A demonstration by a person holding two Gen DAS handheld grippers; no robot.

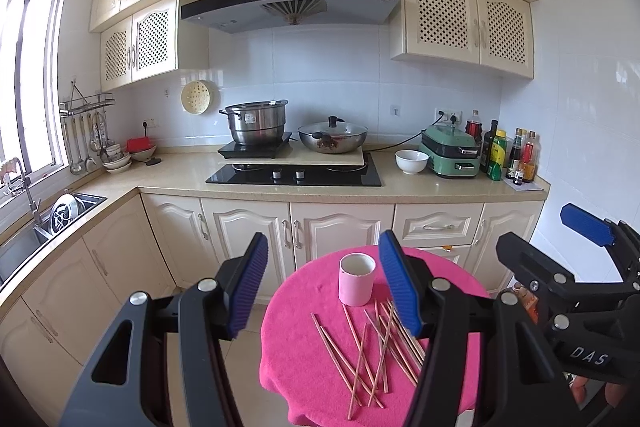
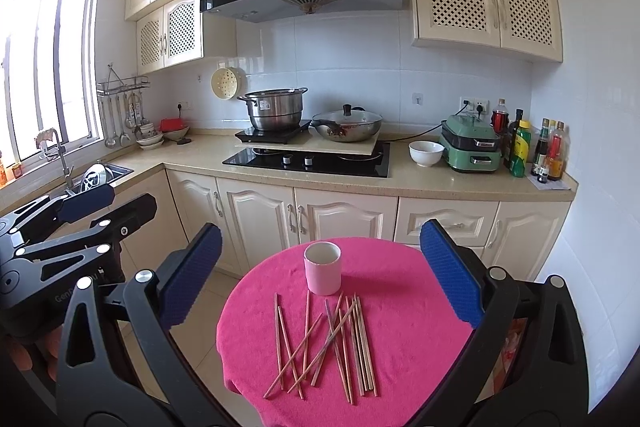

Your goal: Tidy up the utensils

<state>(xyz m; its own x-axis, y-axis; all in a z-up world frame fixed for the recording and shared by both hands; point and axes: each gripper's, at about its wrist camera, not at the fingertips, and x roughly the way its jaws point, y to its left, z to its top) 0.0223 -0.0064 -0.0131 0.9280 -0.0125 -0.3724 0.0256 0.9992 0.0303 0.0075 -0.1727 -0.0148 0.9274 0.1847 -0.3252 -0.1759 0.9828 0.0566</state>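
Several wooden chopsticks (image 1: pixel 372 351) lie scattered and crossed on a round table with a pink cloth (image 1: pixel 304 307). A pink cup (image 1: pixel 357 279) stands upright and empty behind them. My left gripper (image 1: pixel 324 291) is open and empty, held above the table's near left side. In the right wrist view the chopsticks (image 2: pixel 328 343) lie in front of the cup (image 2: pixel 323 268) on the cloth (image 2: pixel 412 327). My right gripper (image 2: pixel 320 291) is open and empty above the table. It also shows at the right of the left wrist view (image 1: pixel 560 247).
A kitchen counter (image 1: pixel 192 175) runs behind the table with a hob (image 1: pixel 296 175), a steel pot (image 1: pixel 256 123), a wok (image 1: pixel 332 139), a white bowl (image 1: pixel 412 161), a green cooker (image 1: pixel 452 151) and bottles (image 1: pixel 508 155). A sink (image 1: pixel 48 219) is at the left.
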